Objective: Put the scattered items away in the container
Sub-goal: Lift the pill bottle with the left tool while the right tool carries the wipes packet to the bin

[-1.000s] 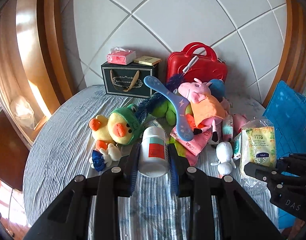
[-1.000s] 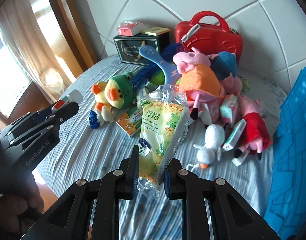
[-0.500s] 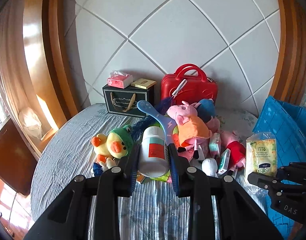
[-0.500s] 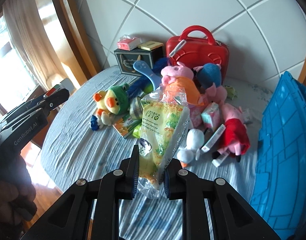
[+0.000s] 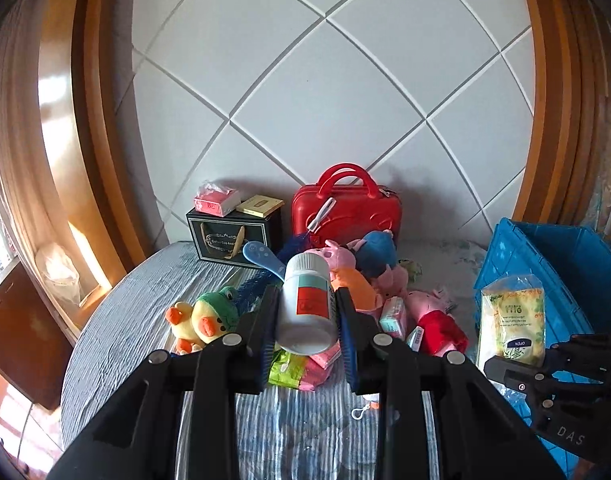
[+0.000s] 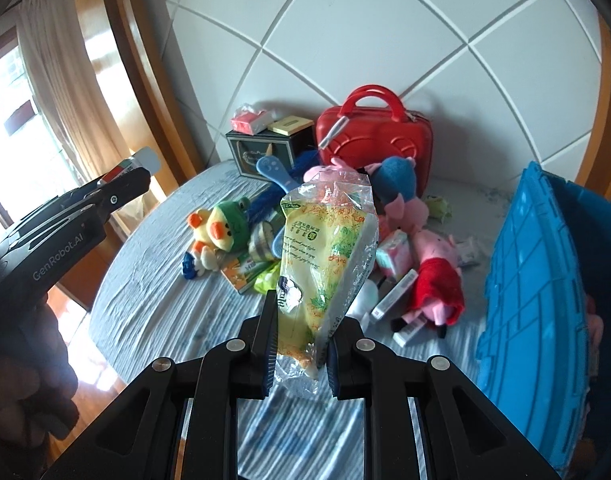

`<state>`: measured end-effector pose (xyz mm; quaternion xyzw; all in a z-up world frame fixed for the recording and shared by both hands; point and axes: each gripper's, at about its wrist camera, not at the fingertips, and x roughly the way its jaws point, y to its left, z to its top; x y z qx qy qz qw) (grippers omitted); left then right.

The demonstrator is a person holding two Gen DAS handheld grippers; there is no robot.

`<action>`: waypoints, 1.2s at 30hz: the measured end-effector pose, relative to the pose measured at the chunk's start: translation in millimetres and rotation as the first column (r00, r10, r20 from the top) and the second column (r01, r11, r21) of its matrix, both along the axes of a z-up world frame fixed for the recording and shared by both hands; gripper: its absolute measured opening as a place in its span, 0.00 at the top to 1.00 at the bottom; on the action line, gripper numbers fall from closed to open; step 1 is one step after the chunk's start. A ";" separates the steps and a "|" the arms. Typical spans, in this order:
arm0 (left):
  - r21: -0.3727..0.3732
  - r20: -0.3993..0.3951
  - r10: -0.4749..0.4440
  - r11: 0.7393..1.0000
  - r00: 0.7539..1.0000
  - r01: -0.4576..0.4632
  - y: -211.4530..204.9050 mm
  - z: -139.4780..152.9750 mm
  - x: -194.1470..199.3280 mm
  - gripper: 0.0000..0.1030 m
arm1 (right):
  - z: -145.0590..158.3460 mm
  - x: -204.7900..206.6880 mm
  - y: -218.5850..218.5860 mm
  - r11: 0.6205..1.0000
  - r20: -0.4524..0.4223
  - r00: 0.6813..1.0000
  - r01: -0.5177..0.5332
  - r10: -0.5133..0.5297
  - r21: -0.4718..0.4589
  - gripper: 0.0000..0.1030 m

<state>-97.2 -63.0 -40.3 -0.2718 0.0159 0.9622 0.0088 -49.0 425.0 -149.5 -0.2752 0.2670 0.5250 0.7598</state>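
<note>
Both grippers are loaded and lifted clear of the clutter: the left gripper (image 5: 307, 320) has its jaws clamped on a white pill bottle (image 5: 308, 302), while the right gripper (image 6: 301, 334) has its jaws closed on a yellow-green plastic packet (image 6: 325, 252). The blue crate (image 6: 541, 288), standing at the right edge of the striped bed (image 6: 145, 280), is the likely destination. A clean drop calls for carrying each item over the crate's near wall before the jaws part, the packet first, as it hangs nearer the crate. The soft packet droops and could snag on the rim; the smooth bottle, held by its sides, could slip if tilted. Left of the crate lie the pig plush in a red dress (image 6: 435, 280), a duck plush (image 6: 219, 228) and small boxes, with a red case (image 6: 375, 140) and a dark gift box (image 6: 261, 150) farther back against the headboard.
</note>
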 end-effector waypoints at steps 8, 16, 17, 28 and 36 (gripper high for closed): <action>0.003 -0.026 -0.056 0.998 0.998 0.056 46.5 8.1 5.2 0.74 | 18.7 23.0 -34.2 1.000 0.007 1.000 0.020 -0.020 0.021 0.81; -0.002 -0.044 -0.132 0.991 0.990 0.132 97.8 17.8 7.9 0.74 | 40.4 49.5 -70.3 0.996 -0.001 0.998 0.063 -0.063 0.058 0.81; -0.001 -0.047 -0.143 0.990 0.989 0.143 104.5 20.0 7.8 0.74 | 42.7 52.1 -73.7 0.996 -0.002 0.998 0.068 -0.068 0.061 0.81; 0.000 -0.072 -0.273 0.962 0.959 0.274 181.4 35.9 1.5 0.74 | 72.7 95.7 -118.4 0.982 -0.009 0.988 0.157 -0.157 0.109 0.81; -0.001 -0.084 -0.391 0.920 0.917 0.392 245.7 44.2 -0.2 0.74 | 97.6 126.3 -160.6 0.956 -0.004 0.968 0.250 -0.252 0.155 0.81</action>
